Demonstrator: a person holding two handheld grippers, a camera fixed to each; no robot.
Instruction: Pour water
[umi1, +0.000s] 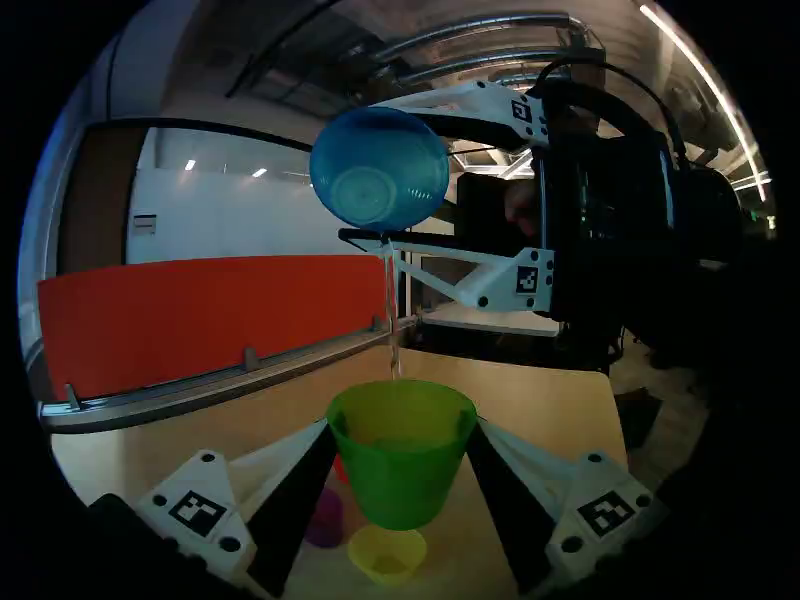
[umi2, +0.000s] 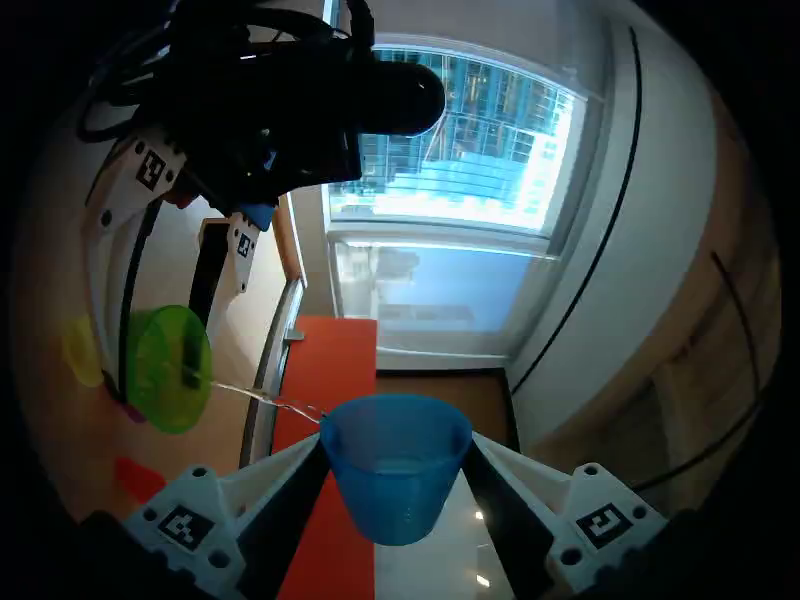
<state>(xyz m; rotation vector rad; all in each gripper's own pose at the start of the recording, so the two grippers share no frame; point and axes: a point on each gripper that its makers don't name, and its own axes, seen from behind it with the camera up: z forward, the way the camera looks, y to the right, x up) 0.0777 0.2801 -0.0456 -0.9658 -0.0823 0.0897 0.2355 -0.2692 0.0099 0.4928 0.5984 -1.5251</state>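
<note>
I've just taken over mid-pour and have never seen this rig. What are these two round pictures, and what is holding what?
There is no robot here. A person holds a hand-held gripper in each hand, and each one carries a fisheye camera that looks along its own two fingers.

In the left gripper view, the left hand-held gripper is at the bottom, shut on an upright green cup. Above it a blue cup is tipped over, and a thin water stream falls into the green one.

The right gripper view shows the same moment from the right hand-held gripper, which is shut on the blue cup. That camera tilts with the pour, so the room looks sideways.

On the wooden table below sit a yellow cup and a purple cup.
</note>
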